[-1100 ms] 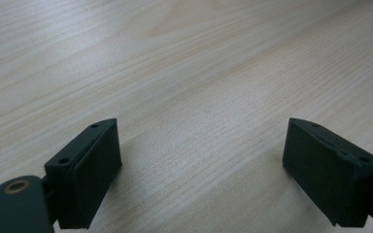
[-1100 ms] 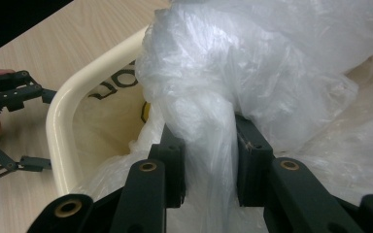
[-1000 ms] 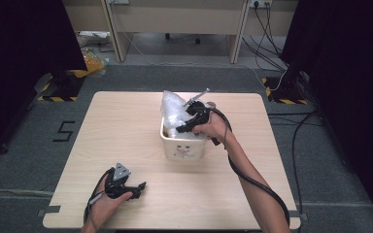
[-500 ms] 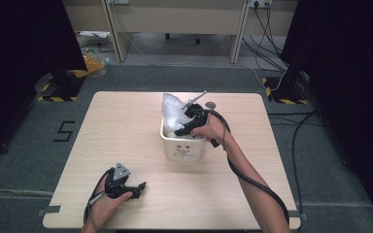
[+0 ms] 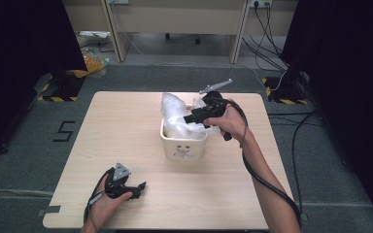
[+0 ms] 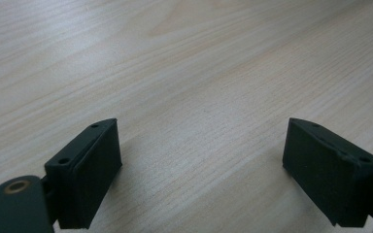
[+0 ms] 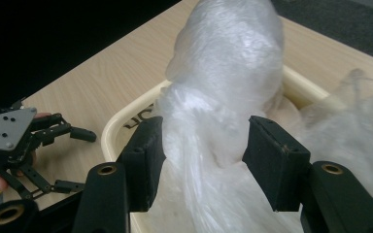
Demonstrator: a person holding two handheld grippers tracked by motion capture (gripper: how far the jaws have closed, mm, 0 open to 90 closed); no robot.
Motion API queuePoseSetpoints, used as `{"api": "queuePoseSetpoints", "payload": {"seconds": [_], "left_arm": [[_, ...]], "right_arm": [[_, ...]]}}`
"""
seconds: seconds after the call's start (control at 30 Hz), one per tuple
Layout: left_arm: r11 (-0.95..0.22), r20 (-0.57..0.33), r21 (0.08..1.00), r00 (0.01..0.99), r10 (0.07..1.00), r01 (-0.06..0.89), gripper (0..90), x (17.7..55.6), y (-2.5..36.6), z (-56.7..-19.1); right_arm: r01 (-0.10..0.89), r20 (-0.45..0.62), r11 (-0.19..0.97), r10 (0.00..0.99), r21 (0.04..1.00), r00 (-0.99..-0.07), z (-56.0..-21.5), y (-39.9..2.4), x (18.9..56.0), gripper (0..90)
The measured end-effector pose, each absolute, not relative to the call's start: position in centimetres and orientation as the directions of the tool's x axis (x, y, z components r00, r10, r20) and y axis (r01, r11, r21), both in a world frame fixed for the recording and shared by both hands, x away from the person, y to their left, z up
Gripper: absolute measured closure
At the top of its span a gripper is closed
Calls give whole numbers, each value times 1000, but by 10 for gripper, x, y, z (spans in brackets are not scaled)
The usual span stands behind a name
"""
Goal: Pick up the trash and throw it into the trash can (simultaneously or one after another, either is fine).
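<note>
right tongs (image 7: 201, 145) over the cream bin (image 5: 183, 145), jaws just been opening, half apart, plastic bag (image 7: 223, 87) standing loose between them. left tongs (image 5: 135, 187) wide open, empty, on the table (image 5: 126, 121). risk: released bag may spring up and spill over the bin's rim.

A pale wood-grain worktop (image 5: 126, 126) stands on grey carpet floor (image 5: 24, 145), under even light. A black "5" (image 5: 64, 131) is marked on the carpet to its left. Black curtains (image 5: 24, 43) hang at both sides. Behind, light wooden furniture (image 5: 175, 17) lines the far edge, with cables (image 5: 267, 19) trailing down at the right. Yellow-and-black hazard tape (image 5: 53, 97) marks dark stand bases either side.
</note>
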State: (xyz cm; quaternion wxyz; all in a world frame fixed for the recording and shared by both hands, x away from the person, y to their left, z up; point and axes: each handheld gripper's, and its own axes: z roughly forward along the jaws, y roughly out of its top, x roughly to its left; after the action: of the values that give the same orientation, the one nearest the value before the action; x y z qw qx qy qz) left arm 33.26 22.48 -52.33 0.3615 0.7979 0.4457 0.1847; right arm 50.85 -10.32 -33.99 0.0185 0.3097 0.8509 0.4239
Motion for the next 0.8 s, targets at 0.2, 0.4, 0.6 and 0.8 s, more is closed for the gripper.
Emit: {"api": "queuePoseSetpoints", "payload": {"seconds": [0.2,0.4,0.6,0.8], "left_arm": [[-341,-28,741,534,845,578,131,333,225,-523],[-341,-28,742,534,845,578,131,333,225,-523],[-341,-28,742,534,845,578,131,333,225,-523],[-341,-27,741,534,845,578,132,333,225,-523]], "right_arm": [[514,229,413,568,751,-790,-335,-124,505,473],[515,227,384,588,767,-777,-332,-142,501,463],[509,225,354,603,785,-766,-328,-160,494,451],[507,225,314,629,803,-745,-327,-180,486,428]]}}
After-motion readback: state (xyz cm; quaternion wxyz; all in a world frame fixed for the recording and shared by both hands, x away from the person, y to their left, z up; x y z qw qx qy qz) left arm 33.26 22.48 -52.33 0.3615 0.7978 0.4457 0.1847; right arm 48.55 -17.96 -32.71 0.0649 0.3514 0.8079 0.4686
